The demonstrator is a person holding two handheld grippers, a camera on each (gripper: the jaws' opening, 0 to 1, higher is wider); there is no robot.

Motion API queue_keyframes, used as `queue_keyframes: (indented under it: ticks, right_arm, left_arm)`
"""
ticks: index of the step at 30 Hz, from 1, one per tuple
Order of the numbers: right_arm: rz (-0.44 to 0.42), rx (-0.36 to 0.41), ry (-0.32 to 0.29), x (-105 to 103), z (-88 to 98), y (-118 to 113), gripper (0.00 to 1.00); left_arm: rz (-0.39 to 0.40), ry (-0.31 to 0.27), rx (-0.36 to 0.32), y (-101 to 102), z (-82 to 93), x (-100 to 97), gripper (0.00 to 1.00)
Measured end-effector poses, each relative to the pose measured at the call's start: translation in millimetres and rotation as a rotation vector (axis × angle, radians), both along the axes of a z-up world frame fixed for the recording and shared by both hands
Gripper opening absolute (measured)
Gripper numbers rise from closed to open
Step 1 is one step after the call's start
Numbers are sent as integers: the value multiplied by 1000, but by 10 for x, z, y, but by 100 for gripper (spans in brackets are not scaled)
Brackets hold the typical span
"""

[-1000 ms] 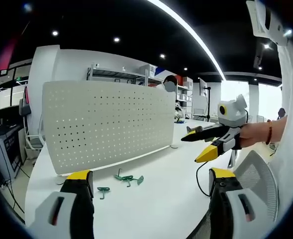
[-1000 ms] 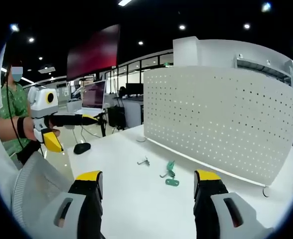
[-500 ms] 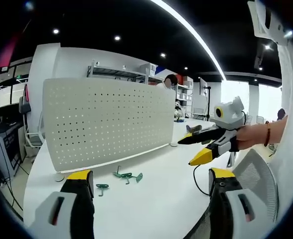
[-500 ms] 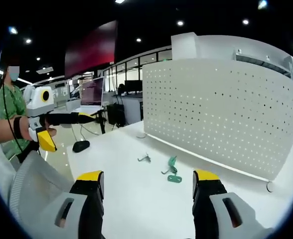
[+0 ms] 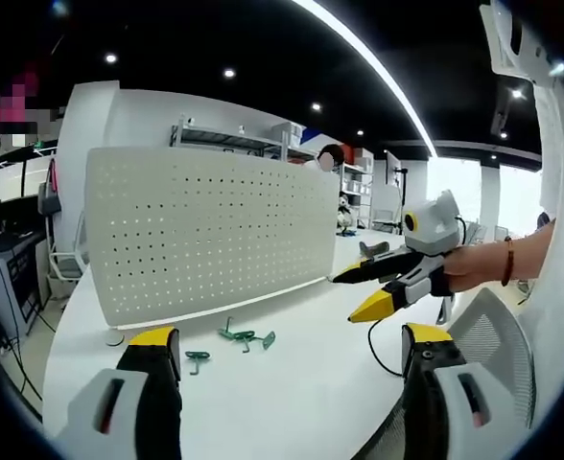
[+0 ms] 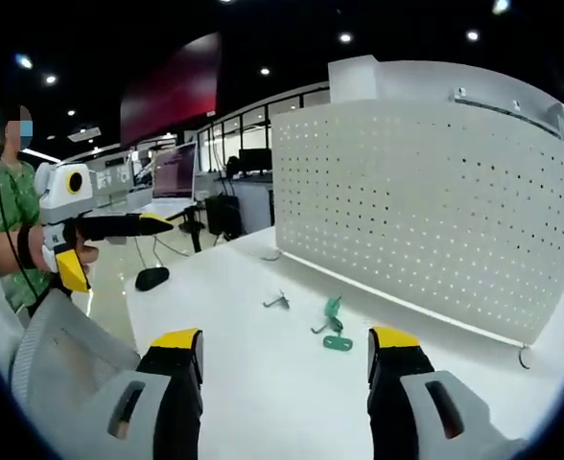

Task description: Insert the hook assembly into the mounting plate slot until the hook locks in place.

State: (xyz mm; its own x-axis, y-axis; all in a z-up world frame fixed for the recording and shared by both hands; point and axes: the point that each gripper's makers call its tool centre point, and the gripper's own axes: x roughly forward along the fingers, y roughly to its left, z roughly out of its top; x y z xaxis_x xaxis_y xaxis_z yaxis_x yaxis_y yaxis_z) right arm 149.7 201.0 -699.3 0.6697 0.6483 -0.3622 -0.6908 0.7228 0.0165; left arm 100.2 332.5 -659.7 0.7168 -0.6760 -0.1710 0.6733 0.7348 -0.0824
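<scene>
Likely light, stiff and small: green hooks (image 6: 332, 326) lying on counter (image 6: 263, 374) before pegboard (image 6: 426, 211). Best pinched by the shank. Both grippers' fingers apart, empty.

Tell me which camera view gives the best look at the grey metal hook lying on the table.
The right gripper view: the grey hook lies apart from the green hooks on the white table, plainly outlined. In the left gripper view I can only make out green hooks below the pegboard.
</scene>
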Motion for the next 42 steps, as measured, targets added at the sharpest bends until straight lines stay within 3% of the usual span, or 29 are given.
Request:
queue_keyframes:
  ticks: [27, 42]
  right_arm:
    - [129, -95, 38, 215, -257, 400, 65]
    - [196, -129, 47, 326, -330, 581, 62]
  left_arm:
    - [26, 19, -13, 243, -85, 57, 98]
    - [27, 16, -21, 237, -65, 92, 97]
